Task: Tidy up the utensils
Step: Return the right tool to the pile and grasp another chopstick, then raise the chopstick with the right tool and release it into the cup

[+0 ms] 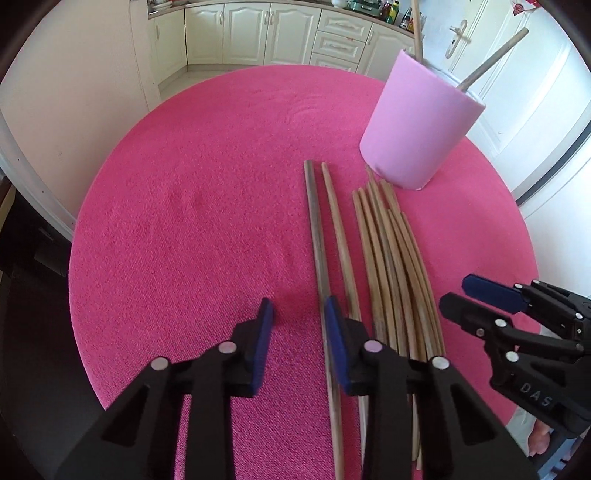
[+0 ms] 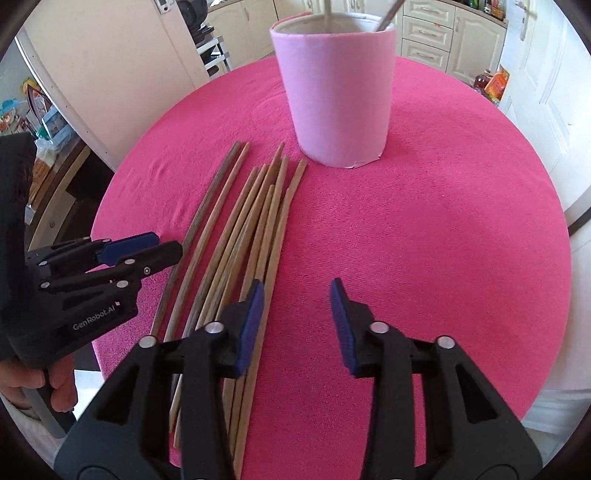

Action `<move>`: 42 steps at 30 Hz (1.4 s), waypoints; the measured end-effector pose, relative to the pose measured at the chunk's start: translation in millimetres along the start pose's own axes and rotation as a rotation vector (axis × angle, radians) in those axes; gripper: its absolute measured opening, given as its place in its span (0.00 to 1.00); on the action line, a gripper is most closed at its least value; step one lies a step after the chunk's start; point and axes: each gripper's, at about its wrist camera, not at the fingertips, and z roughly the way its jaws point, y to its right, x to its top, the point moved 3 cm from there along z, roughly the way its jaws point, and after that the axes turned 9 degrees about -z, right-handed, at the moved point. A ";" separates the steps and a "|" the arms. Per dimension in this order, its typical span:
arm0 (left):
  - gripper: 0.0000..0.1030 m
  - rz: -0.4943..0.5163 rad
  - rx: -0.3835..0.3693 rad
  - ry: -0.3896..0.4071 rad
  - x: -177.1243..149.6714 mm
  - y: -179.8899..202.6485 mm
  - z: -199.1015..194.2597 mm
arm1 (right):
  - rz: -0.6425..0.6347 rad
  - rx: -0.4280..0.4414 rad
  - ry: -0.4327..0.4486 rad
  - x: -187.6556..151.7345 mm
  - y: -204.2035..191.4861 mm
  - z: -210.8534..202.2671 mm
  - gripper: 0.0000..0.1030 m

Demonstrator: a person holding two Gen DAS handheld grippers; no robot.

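1. We see a round table [image 1: 192, 206] with a bright pink cloth on it. Behind it are cream kitchen cupboards [image 1: 258, 33], and a white door [image 1: 517, 85] stands to one side.
2. A bunch of long wooden sticks [image 1: 391, 266] lies flat on the table. They may be chopsticks or skewers; we cannot tell which.
3. Two of the sticks [image 1: 328, 236] lie a little apart from the rest, on the left side of the bunch.
4. A light pink cup [image 2: 338, 92] stands upright on the table, just past the far tips of the sticks. Two sticks [image 1: 491, 59] stand in it, leaning on its rim.
5. Our left gripper [image 1: 299, 317] is low over the near part of the table. Its blue pads are apart and hold nothing. Its right pad sits right over the darkest stick, the leftmost one.
6. Our right gripper [image 2: 297, 295] is also spread apart and holds nothing. Its left pad is above the right edge of the bunch, and its right pad is over bare pink cloth.
7. The two grippers are near each other, with the sticks lying between and under them.
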 end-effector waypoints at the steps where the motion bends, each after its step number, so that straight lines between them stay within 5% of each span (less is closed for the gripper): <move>1: 0.29 -0.002 -0.002 -0.001 0.8 -0.2 0.4 | -0.009 -0.019 -0.003 1.0 -2.0 1.1 0.34; 15: 0.28 0.083 0.075 0.003 3.5 18.6 10.0 | 0.004 -0.015 -0.036 1.5 0.0 7.1 0.27; 20: 0.13 0.067 0.089 0.023 3.5 15.8 11.3 | -0.042 -0.015 -0.059 2.0 -14.8 12.1 0.24; 28: 0.08 -0.008 0.003 0.018 6.6 0.5 6.2 | -0.053 -0.025 -0.034 3.5 -6.0 10.8 0.06; 36: 0.07 -0.080 -0.087 0.062 5.0 -4.0 -13.5 | 0.006 0.045 0.050 2.8 11.5 -10.6 0.06; 42: 0.07 -0.061 -0.180 0.191 11.5 2.1 -41.7 | 0.032 0.109 0.177 9.5 17.3 -42.0 0.06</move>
